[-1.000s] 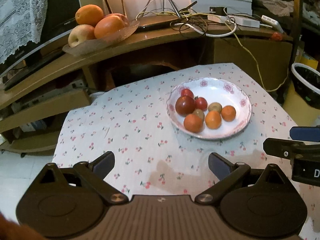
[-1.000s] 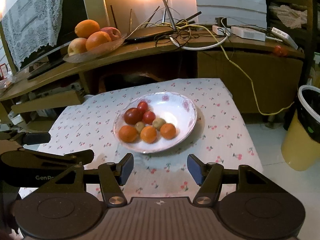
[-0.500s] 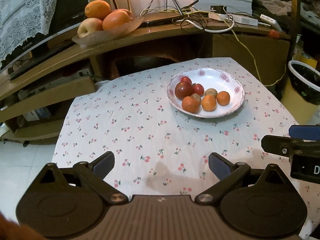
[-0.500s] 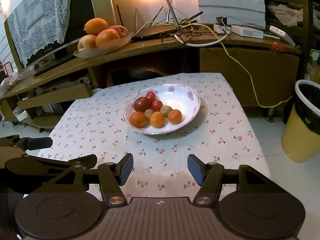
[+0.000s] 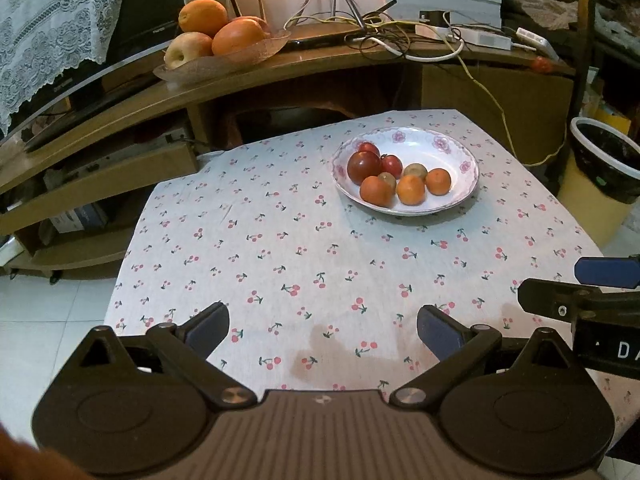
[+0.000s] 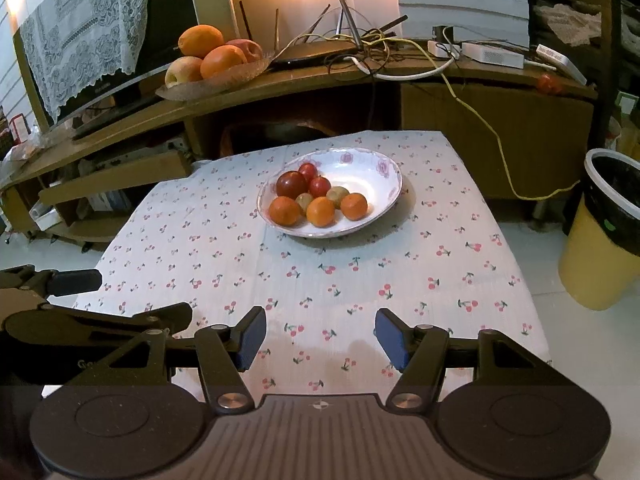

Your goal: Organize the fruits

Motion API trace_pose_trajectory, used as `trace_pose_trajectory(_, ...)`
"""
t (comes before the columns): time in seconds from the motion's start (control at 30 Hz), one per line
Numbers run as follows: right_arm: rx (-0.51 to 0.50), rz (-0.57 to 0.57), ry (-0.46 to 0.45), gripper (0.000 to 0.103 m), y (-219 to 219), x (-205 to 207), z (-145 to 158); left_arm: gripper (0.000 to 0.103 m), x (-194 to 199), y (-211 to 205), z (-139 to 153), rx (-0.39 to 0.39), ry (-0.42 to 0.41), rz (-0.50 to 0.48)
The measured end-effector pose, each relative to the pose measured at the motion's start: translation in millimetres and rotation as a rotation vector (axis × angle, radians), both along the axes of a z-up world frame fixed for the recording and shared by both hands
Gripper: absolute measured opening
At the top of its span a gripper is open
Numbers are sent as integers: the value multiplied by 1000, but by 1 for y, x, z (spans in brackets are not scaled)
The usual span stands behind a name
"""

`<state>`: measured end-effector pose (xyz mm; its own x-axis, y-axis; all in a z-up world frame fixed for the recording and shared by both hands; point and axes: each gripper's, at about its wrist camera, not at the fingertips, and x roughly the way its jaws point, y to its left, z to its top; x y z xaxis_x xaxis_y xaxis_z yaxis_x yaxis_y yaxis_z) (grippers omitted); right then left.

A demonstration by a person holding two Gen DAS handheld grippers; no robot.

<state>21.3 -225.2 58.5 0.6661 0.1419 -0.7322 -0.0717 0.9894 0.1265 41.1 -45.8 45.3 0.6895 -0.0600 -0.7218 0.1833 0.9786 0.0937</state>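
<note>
A white flowered bowl (image 5: 452, 148) stands on the far part of the cherry-print tablecloth (image 5: 304, 248). It holds several small fruits: oranges (image 5: 411, 190), red tomatoes (image 5: 364, 166) and brownish kiwis (image 5: 415, 170). The bowl also shows in the right wrist view (image 6: 372, 172). My left gripper (image 5: 322, 328) is open and empty, above the near table edge. My right gripper (image 6: 320, 334) is open and empty, also near the front edge, far from the bowl.
A glass dish of large oranges and apples (image 5: 216, 40) sits on a wooden shelf (image 5: 280, 68) behind the table, next to tangled cables (image 5: 384, 36). A yellow bin (image 6: 600, 232) stands on the floor at the right. A screen with a lace cloth (image 6: 84, 28) is at back left.
Both grippers have drawn back from the bowl toward the near table edge; the bowl looks smaller and farther. The jaws stayed open.
</note>
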Motion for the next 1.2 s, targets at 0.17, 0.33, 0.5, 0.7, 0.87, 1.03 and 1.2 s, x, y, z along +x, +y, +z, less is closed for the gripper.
trace_pose_trajectory(0.17,-2,7,-1,63,4,-6,0,103,-7,-2,0,3,0,-7)
trace_pose_trajectory(0.33,-2,7,0,64,4,-12,0,103,-11,-1,-1,-1,4,-9)
trace_pose_trajectory(0.5,-1,7,1,64,4,-12,0,103,-12,-2,-2,2,6,-8)
trace_pose_trajectory(0.7,-1,6,5,64,4,-14,0,103,-14,-1,-2,4,4,-4)
trace_pose_trajectory(0.87,0,8,3,64,4,-16,0,103,-14,-1,-2,5,2,-2)
trace_pose_trajectory(1.03,-3,6,9,64,5,-16,0,103,-15,-1,-2,10,5,1)
trace_pose_trajectory(1.2,-6,10,13,64,6,-16,0,103,-17,-2,-3,14,7,8)
